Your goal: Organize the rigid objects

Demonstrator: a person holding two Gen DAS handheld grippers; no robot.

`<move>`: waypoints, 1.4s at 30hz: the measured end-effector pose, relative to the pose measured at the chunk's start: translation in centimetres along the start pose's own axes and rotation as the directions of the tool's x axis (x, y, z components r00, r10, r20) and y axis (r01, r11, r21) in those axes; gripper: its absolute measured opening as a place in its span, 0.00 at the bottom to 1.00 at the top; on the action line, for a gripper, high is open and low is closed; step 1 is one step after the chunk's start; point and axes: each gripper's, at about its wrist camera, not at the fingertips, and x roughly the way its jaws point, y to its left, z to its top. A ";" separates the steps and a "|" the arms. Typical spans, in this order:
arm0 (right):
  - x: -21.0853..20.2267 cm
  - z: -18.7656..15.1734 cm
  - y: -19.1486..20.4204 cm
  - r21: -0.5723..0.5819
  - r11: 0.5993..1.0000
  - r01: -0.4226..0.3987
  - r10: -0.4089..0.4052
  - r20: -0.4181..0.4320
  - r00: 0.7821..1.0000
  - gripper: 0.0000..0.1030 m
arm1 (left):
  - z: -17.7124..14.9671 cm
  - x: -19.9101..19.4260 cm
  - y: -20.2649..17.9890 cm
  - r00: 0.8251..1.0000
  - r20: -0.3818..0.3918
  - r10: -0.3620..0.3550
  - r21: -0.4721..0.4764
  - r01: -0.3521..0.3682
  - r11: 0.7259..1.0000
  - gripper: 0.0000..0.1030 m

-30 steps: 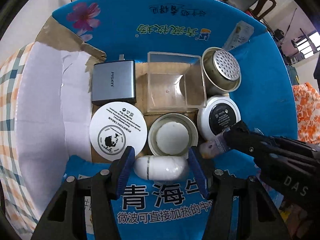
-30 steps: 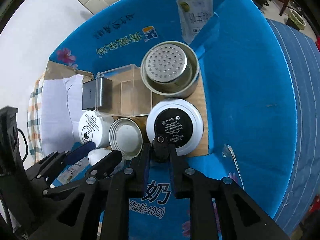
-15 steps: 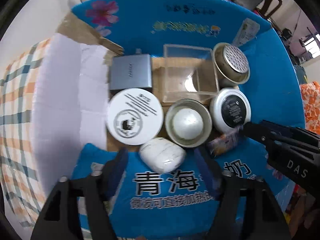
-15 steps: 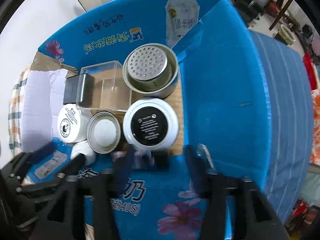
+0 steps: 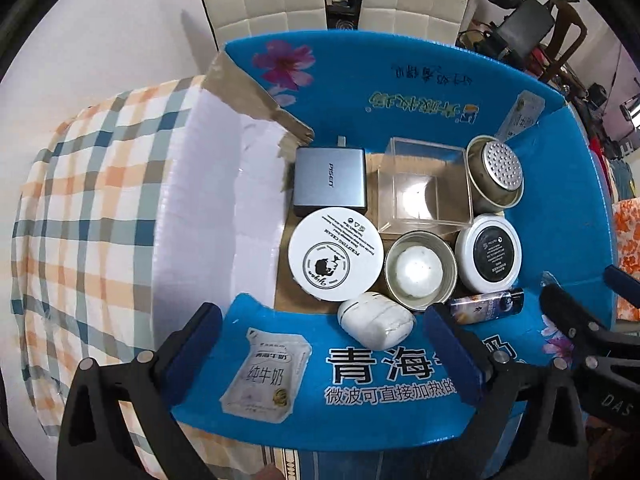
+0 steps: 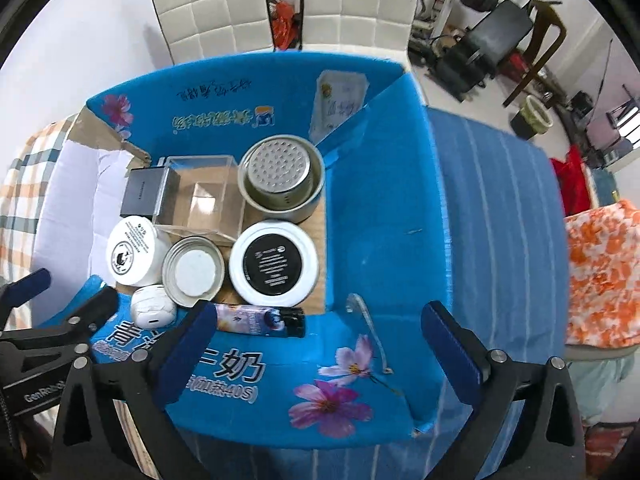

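Both hand-held grippers stood above the blue cardboard box (image 5: 400, 92); the left hand-held gripper (image 5: 320, 344) had just been opening and was spread wide with nothing between its jaws; the right hand-held gripper (image 6: 316, 340) likewise, its jaws empty. The white earbud case (image 5: 376, 320) lay at the box's near edge, just beside the open tin (image 5: 420, 268); the lighter (image 6: 260, 322) lay flat along the same edge, below the black-topped jar (image 6: 274, 266). This looked like the release step, both pieces set down; next would call for clearing the box and finding any piece not yet packed.
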 end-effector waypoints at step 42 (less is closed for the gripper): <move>-31.1 -8.9 -4.8 0.020 0.977 -0.211 0.202 0.223 0.954 1.00 | -7.0 -27.1 -1.0 0.962 0.272 -0.006 -0.028 0.014 1.000 1.00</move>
